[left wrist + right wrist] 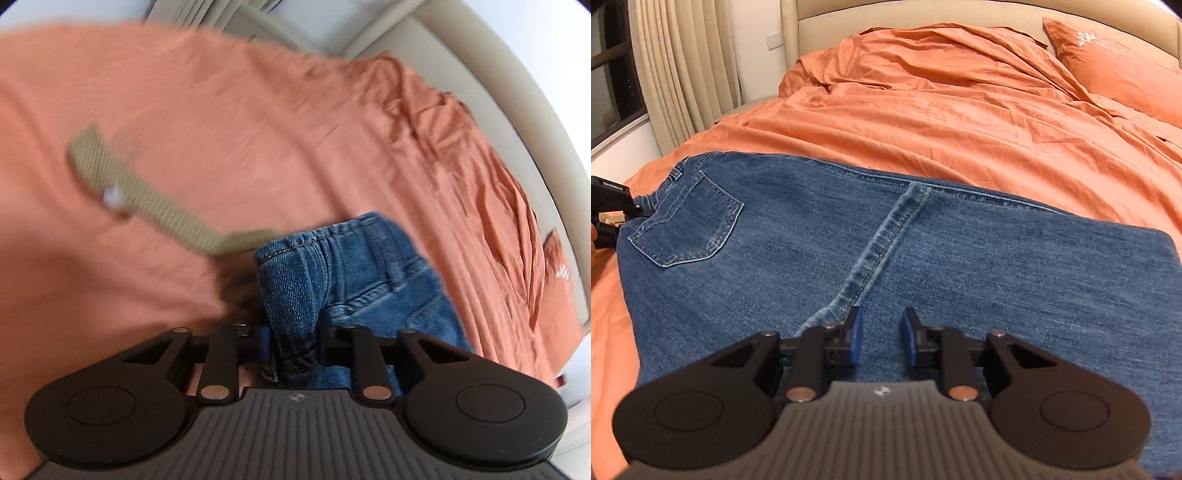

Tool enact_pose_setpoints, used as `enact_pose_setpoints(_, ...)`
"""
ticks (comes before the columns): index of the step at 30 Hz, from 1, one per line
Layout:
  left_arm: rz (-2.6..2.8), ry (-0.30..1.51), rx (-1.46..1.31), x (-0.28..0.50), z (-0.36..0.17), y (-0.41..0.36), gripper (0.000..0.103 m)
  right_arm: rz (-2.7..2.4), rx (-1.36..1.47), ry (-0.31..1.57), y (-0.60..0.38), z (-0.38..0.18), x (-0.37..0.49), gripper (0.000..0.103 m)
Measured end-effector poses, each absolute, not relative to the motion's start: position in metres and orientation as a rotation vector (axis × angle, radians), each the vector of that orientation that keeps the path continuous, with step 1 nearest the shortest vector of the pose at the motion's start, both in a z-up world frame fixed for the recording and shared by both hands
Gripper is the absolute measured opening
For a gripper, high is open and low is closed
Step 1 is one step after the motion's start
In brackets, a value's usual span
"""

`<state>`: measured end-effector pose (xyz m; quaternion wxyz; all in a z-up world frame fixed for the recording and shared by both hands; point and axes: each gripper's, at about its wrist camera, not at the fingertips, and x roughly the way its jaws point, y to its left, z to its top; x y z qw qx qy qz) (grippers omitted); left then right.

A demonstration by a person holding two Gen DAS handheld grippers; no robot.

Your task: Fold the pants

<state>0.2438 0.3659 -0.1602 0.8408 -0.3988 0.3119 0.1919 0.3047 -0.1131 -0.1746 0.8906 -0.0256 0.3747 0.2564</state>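
— What's nearest on my right gripper (pixel 881 341)?
— Blue-padded fingers (pixel 855 341) parted, hovering over the blue denim pants (pixel 886 266). They lie flat on the orange bedsheet (pixel 923 122), long axis left to right, waistband leftward.
— My left gripper (pixel 291 350)?
— Clamped on the waistband corner. Its small white lettering is unreadable. Open bedding beyond the far edge.

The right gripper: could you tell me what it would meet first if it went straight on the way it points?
Most likely the jeans: the open right gripper hovers over the denim, aimed beside the seam. Its height above the cloth is unclear.
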Motion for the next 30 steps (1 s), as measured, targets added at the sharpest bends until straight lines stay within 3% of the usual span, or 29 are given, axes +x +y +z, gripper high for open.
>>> enact_pose_setpoints(7,0.352,0.569,-0.633,0.237,-0.067,0.311,0.018,0.497,0.091,0.777,-0.146,-0.149,0.306,0.021)
enact_pose_setpoints(16,0.211,0.482,-0.171,0.257,0.026,0.124,0.018,0.442,0.221,0.747,-0.207,-0.121,0.298,0.021)
enact_pose_setpoints(21,0.106,0.511,0.080,0.276,0.004,0.011,0.018,0.373,0.344,0.750,-0.253,-0.118,0.299,0.022)
enact_pose_setpoints(30,-0.069,0.754,0.274,0.281,-0.121,-0.110,0.019,0.339,0.482,0.769,-0.300,-0.125,0.298,0.022)
